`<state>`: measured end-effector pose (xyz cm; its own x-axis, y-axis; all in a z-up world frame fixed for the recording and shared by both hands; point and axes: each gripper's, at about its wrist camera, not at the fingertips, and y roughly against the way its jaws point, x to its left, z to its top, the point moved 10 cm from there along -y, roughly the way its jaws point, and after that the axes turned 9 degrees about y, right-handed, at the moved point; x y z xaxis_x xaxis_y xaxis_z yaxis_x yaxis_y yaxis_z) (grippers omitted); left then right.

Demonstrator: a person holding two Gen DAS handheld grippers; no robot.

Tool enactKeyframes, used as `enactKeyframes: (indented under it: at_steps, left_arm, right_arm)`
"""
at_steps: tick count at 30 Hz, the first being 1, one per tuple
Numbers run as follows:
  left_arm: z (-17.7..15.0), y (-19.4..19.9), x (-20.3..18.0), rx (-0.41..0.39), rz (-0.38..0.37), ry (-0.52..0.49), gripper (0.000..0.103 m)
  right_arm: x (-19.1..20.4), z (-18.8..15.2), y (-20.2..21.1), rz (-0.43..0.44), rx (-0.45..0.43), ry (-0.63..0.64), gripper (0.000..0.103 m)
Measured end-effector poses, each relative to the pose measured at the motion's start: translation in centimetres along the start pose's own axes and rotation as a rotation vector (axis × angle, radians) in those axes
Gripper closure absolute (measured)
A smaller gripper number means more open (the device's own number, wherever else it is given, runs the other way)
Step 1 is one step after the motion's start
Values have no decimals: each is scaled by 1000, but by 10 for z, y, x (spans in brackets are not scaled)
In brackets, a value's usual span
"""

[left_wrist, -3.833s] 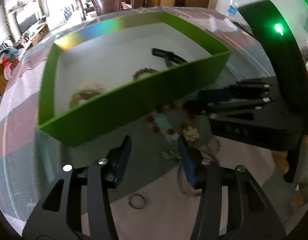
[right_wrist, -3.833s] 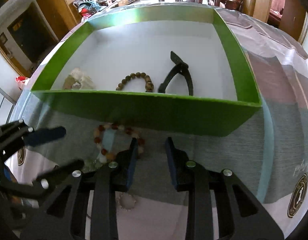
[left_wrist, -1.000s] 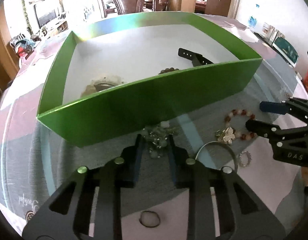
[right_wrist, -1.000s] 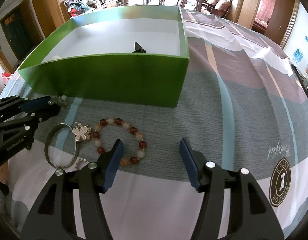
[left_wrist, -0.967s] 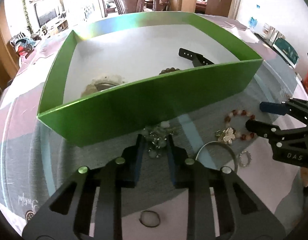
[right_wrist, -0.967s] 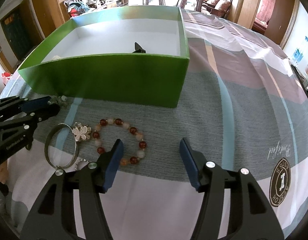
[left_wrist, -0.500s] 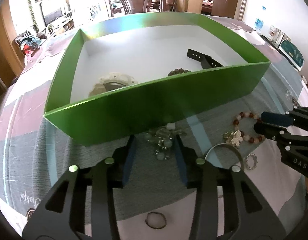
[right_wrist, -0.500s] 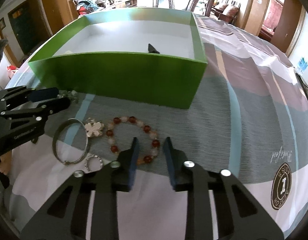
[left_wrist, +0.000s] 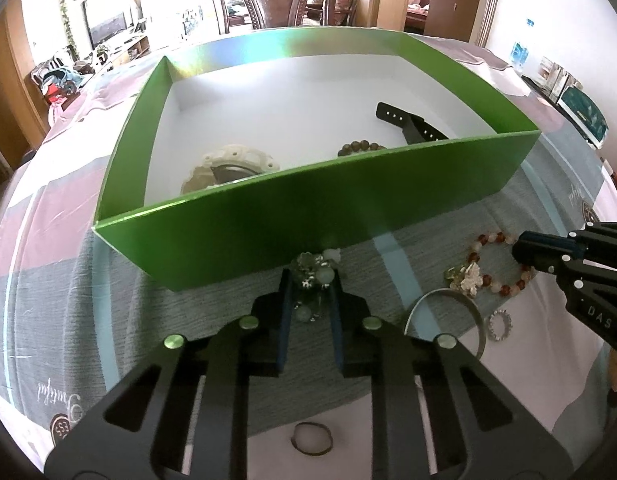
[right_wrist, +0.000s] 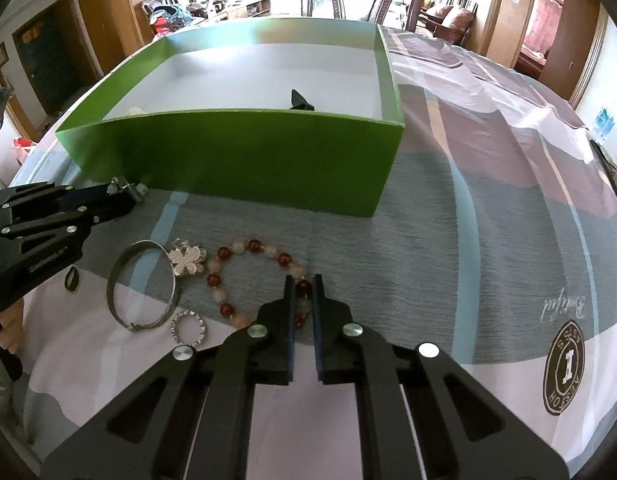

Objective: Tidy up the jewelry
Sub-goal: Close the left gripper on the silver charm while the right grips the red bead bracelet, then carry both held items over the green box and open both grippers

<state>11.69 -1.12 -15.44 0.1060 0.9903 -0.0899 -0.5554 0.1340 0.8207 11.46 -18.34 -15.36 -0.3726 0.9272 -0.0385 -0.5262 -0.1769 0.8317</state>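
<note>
Between the jaws of the left hand-held gripper (left_wrist: 310,284), which are closing, sits a cluster of pale green beads and silver charms (left_wrist: 314,272) just in front of the green box (left_wrist: 268,216) on the cloth-covered counter (right_wrist: 488,248). Closed tight, the right hand-held gripper (right_wrist: 303,286) pinches the red and white bead bracelet (right_wrist: 236,268). Beside it lie a silver bangle (right_wrist: 142,288), flower charm (right_wrist: 186,260) and small ring (right_wrist: 187,328); a black strap (left_wrist: 408,122) and brown beads (left_wrist: 358,147) lie inside the box.
</note>
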Motion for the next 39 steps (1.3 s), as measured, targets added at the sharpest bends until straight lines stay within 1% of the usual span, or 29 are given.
enactKeyframes:
  at_steps: [4, 7, 8, 9, 10, 11, 14, 17, 20, 22, 25, 30, 32, 34, 35, 36, 39]
  left_arm:
    - [0, 0, -1, -1, 7, -8, 86]
    - [0, 0, -2, 0, 8, -12, 84]
    - [0, 0, -2, -1, 9, -14, 83]
    - [0, 0, -1, -2, 11, -13, 83]
    - [0, 0, -1, -2, 11, -12, 83]
    - [0, 0, -1, -3, 14, -13, 81]
    - [0, 0, 0, -3, 18, -11, 79]
    - [0, 0, 0, -3, 20, -11, 75]
    - [0, -1, 1, -4, 21, -11, 74]
    - [1, -1, 1, -4, 20, -10, 74]
    - [0, -1, 1, -4, 20, -11, 74]
    - [0, 0, 1, -4, 21, -11, 74]
    - [0, 0, 1, -4, 21, -11, 74]
    - [0, 0, 2, -4, 21, -12, 76]
    - [0, 0, 1, -4, 20, -12, 82]
    - [0, 0, 2, -4, 20, -11, 84]
    - [1, 0, 4, -5, 20, -6, 87]
  right_arm:
    - [-1, 0, -2, -4, 5, 6, 95]
    - [0, 0, -3, -9, 2, 19, 95]
    - [0, 0, -3, -10, 0, 21, 93]
    - [0, 1, -3, -12, -2, 19, 83]
    - [-2, 1, -4, -18, -4, 12, 68]
    - [0, 0, -3, -22, -4, 7, 65]
    - [-2, 0, -4, -14, -11, -12, 64]
    - [-1, 1, -4, -21, -20, -4, 64]
    - [2, 1, -4, -15, -23, 0, 68]
    - [3, 2, -3, -6, -24, 4, 77]
    - [7, 1, -2, 1, -22, 14, 86]
    - [7, 0, -2, 4, -16, 2, 91]
    - [7, -1, -1, 1, -15, 2, 92]
    - [7, -1, -1, -4, -15, 6, 93]
    - [7, -1, -1, -4, -15, 6, 94]
    - [8, -2, 0, -4, -15, 7, 94]
    - [6, -2, 0, 1, -12, -8, 95]
